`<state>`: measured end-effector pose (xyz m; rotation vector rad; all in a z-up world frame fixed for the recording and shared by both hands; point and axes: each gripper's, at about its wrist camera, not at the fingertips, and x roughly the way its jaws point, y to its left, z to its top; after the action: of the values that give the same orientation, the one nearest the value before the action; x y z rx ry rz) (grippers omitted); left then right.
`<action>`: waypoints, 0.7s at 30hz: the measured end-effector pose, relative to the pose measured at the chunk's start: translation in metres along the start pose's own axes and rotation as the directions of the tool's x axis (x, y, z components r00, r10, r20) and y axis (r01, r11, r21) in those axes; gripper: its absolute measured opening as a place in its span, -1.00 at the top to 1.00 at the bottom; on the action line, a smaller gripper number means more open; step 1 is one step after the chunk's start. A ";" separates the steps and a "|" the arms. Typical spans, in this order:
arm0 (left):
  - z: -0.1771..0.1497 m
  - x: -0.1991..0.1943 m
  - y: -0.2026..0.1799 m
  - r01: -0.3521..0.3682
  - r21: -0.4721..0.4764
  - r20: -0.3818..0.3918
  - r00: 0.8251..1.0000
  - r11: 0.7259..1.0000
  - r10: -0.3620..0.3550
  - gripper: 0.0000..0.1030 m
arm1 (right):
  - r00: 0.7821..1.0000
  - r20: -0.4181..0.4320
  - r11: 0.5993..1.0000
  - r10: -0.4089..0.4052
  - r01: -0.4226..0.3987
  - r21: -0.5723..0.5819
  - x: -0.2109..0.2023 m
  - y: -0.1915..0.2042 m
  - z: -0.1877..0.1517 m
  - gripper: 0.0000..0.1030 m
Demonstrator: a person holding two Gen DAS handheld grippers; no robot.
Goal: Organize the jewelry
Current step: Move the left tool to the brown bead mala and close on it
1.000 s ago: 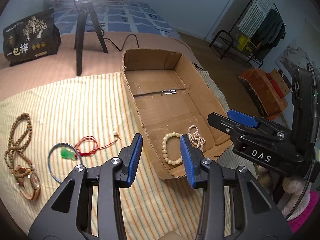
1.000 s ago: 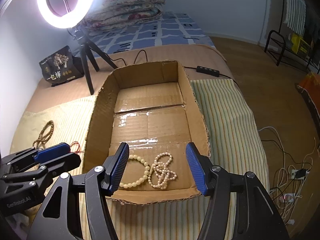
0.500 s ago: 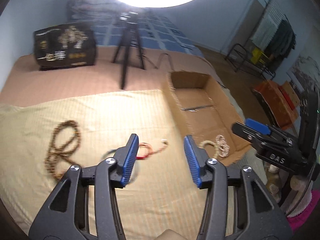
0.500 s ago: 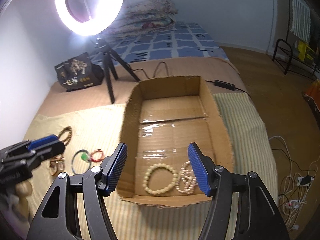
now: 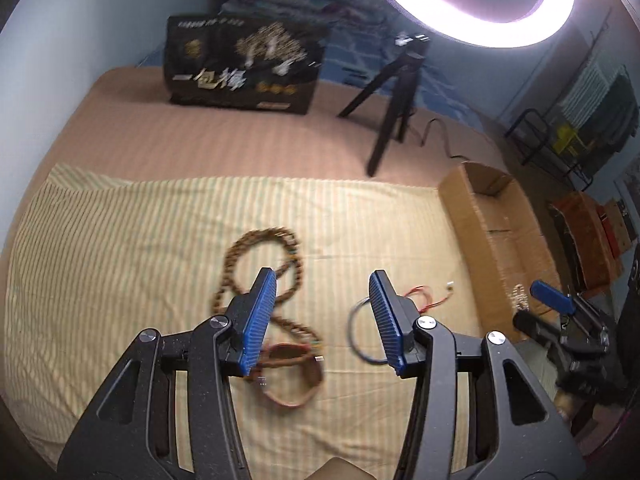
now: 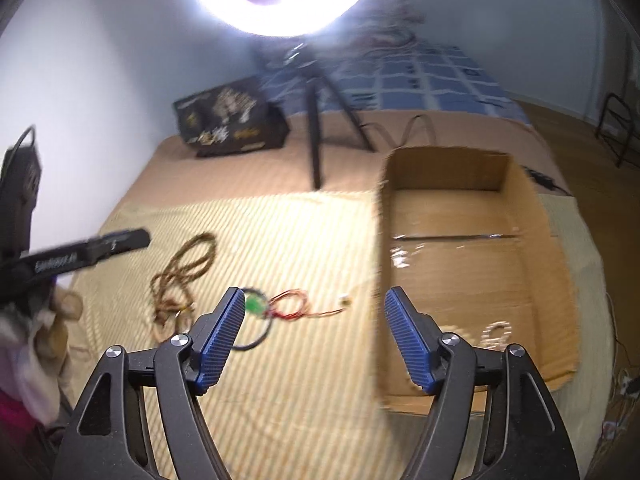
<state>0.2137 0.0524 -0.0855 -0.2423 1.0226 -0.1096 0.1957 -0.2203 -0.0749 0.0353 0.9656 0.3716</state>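
Both views are smeared by motion blur, so fine detail on the jewelry is hard to read. In the left wrist view the left gripper point(image 5: 322, 322) hangs tilted down over the striped cloth point(image 5: 120, 264), its jaws parted with nothing between them; they opened a little further within the last second. The brown bead necklace point(image 5: 260, 264) lies just beyond and partly behind its left finger, whose pad hides the loop's lower stretch, and a brown bracelet point(image 5: 296, 380) sits below it between the fingers' bases. The dark bangle point(image 5: 360, 332) and red cord point(image 5: 428, 300) are half covered by the right finger. Far to the right, the cardboard box point(image 5: 480, 216) runs toward the frame edge; something pale inside it is too blurred to identify. In the right wrist view the right gripper point(image 6: 316, 336) also points down at the cloth, released and empty, its jaws having just been spreading wider. Ahead of its left finger lie a green pendant point(image 6: 253, 303) on the bangle and the red cord, with the necklace further left. The box stands behind its right finger, which hides part of the near wall; a pale pearl strand point(image 6: 496, 332) inside is barely legible. At the left edge a blurred hand point(image 6: 60, 320) holds the other gripper.
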 end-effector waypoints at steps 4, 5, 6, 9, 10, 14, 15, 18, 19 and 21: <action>0.001 0.017 0.030 0.013 -0.081 -0.071 0.997 0.997 -0.019 -0.20 | 0.998 -0.069 0.997 0.008 -0.013 -0.079 0.024 0.026 -0.012 -0.47; 0.001 0.022 0.036 0.018 -0.099 -0.085 0.996 0.995 -0.026 -0.21 | 0.996 -0.084 0.995 0.007 -0.015 -0.095 0.030 0.030 -0.015 -0.47; 0.001 0.028 0.044 0.023 -0.122 -0.107 0.994 0.992 -0.036 -0.21 | 0.995 -0.097 0.994 0.006 -0.017 -0.108 0.034 0.035 -0.018 -0.47; -0.001 0.042 0.063 0.005 -0.178 -0.141 0.989 0.984 -0.031 -0.21 | 0.991 -0.133 0.991 0.009 -0.027 -0.132 0.047 0.045 -0.025 -0.47; -0.002 0.046 0.067 0.003 -0.195 -0.149 0.988 0.981 -0.033 -0.21 | 0.989 -0.145 0.991 0.007 -0.027 -0.134 0.051 0.047 -0.027 -0.47; -0.005 0.061 0.076 -0.005 -0.216 -0.179 0.983 0.976 -0.034 -0.21 | 0.984 -0.178 0.991 0.009 -0.032 -0.128 0.065 0.049 -0.032 -0.47; -0.006 0.064 0.076 0.001 -0.220 -0.187 0.981 0.976 -0.043 -0.21 | 0.982 -0.186 0.992 0.007 -0.031 -0.126 0.068 0.048 -0.033 -0.47; -0.006 0.072 0.072 0.012 -0.206 -0.203 0.978 0.978 -0.055 -0.21 | 0.979 -0.203 0.992 0.003 -0.028 -0.122 0.076 0.048 -0.034 -0.47; -0.006 0.074 0.070 0.010 -0.197 -0.207 0.977 0.980 -0.052 -0.21 | 0.978 -0.210 0.992 0.006 -0.031 -0.118 0.078 0.048 -0.035 -0.47; -0.005 0.078 0.066 0.006 -0.183 -0.217 0.975 0.983 -0.047 -0.21 | 0.976 -0.218 0.993 0.010 -0.036 -0.113 0.082 0.049 -0.036 -0.47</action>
<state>0.2482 0.0998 -0.1700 -0.4168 1.2527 -0.0683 0.1945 -0.1526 -0.1515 -0.1022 1.1585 0.4596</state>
